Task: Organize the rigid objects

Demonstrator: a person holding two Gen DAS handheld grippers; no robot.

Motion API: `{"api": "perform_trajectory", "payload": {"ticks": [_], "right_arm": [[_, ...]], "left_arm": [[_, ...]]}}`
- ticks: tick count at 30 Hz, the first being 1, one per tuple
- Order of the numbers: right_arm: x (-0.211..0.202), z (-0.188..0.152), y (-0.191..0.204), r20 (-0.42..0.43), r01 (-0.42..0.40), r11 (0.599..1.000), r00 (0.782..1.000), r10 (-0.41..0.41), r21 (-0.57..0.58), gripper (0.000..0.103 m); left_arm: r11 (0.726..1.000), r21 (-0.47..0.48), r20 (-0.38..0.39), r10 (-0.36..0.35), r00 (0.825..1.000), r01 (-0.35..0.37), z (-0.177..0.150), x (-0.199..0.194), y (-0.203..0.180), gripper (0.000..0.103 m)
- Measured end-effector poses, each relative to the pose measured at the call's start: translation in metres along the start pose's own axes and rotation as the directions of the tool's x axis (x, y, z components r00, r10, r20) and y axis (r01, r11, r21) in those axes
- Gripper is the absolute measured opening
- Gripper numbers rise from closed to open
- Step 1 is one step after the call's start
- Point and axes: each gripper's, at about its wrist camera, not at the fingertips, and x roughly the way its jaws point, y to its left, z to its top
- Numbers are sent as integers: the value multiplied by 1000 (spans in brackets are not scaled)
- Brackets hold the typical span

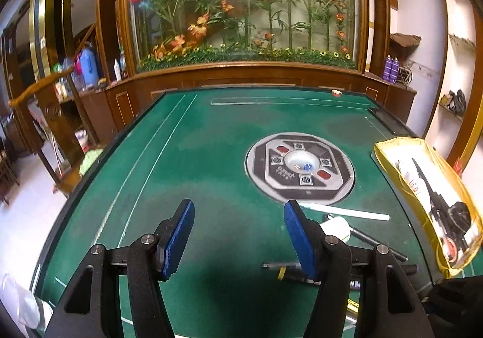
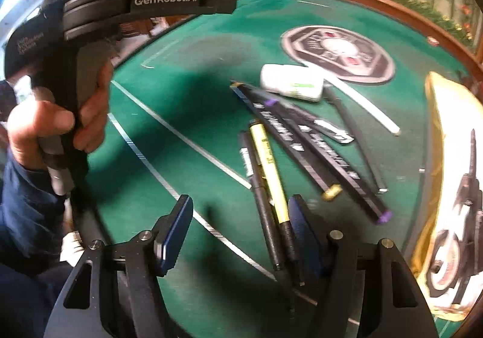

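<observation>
A pile of pens lies on the green table (image 2: 187, 90): a yellow pen (image 2: 268, 169), a black pen (image 2: 261, 196) beside it, and long black sticks with purple ends (image 2: 317, 153). A white bottle (image 2: 291, 82) lies on its side behind them, next to a thin white stick (image 2: 362, 105). My right gripper (image 2: 240, 232) hovers open above the near ends of the yellow and black pens, which run close by its right finger without touching the pads. My left gripper (image 1: 238, 235) is open over bare felt, with the white bottle (image 1: 336, 227) just to its right.
A yellow printed bag (image 1: 392, 178) lies along the table's right edge, also in the right wrist view (image 2: 434, 114). A round dice panel (image 1: 300, 167) sits in the table's centre. A hand (image 2: 60, 126) holds the left gripper's handle at the left.
</observation>
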Motion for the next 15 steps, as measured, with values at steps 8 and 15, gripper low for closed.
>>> {"api": "perform_trajectory", "payload": {"ticks": [8,15], "right_arm": [[-4,5,-28,17,-52,990,999,51,134,63],[2,15,-14,-9,16,997,1000,-15,72,26]], "left_arm": [[991,-82,-96,-110,989,102,-28,-11,23,66],[968,-174,-183,-211,960,180,-58,-21,32,66]]}}
